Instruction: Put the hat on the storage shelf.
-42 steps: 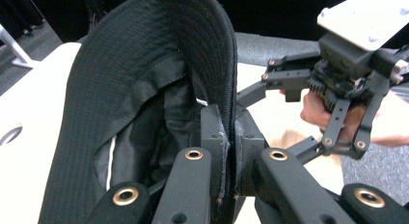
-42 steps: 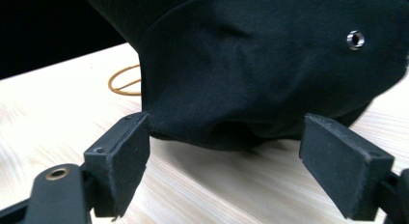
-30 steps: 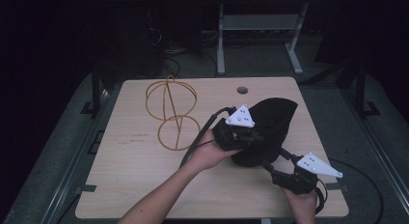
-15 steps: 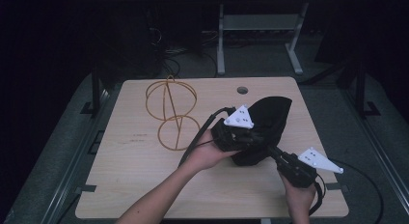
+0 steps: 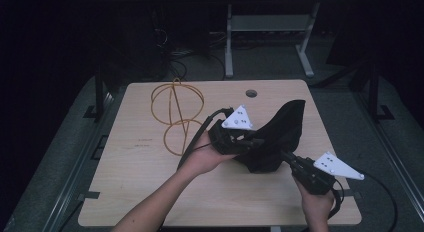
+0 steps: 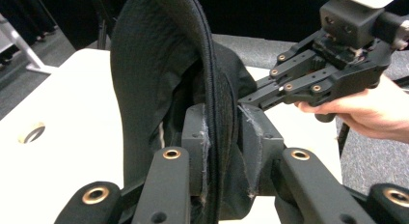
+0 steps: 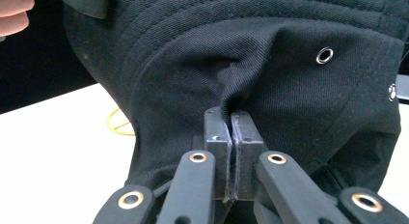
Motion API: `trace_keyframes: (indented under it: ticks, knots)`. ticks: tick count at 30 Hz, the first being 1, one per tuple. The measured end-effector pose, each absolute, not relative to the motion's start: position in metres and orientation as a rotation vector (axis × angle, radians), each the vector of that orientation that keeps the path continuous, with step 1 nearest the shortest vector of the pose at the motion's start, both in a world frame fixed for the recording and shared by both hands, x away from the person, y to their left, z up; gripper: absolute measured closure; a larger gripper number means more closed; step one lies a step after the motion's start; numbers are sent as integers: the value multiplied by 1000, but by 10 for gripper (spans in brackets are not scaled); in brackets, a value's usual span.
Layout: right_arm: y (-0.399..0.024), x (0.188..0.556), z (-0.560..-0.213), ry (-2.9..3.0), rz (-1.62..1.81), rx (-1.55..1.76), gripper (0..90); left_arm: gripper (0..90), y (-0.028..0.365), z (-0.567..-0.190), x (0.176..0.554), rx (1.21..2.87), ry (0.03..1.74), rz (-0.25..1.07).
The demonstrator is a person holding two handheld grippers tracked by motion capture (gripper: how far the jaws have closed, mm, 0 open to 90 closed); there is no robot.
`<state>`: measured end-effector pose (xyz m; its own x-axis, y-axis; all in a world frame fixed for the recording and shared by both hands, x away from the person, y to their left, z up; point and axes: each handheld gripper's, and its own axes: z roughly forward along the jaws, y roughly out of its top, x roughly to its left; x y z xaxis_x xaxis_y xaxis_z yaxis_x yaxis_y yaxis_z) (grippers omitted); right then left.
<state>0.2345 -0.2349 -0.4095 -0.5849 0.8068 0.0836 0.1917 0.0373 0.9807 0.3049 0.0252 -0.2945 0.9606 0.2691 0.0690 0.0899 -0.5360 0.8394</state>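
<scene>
- I have the black hat (image 5: 280, 137) lifted off the surface (image 5: 150, 192), held between both grippers over its right half, nearer the front edge than the back.
- My left gripper (image 6: 223, 132) has its jaws either side of the hat's stitched brim; they have just been opening a little, yet the pads look to me to be pressing the brim between them.
- My right gripper (image 7: 230, 132) has its jaws drawn together on a pinch of the crown fabric, having just closed on it; the cloth puckers into the gap below a metal eyelet (image 7: 324, 54).
- As I judge it, the pick-up and the two-handed hold are done; whatever shaping, turning or setting down comes next is not begun.
- The hat is the only container-like thing here, and I cannot see inside its crown.
- A yellow wire frame (image 5: 176, 112) of loops stands on the surface towards the back left, well apart from the hat, with nothing in it.
</scene>
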Motion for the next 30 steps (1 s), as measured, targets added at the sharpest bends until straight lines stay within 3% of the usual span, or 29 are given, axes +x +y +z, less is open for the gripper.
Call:
trace_keyframes:
  ticks: [14,30]
  knots:
    - [-237,237,-386,1869,1546,960,879,569,53,-291,302,2130,300,310]
    - [-246,246,-356,1942,1514,933,880,506,92,-313,293,2134,342,340]
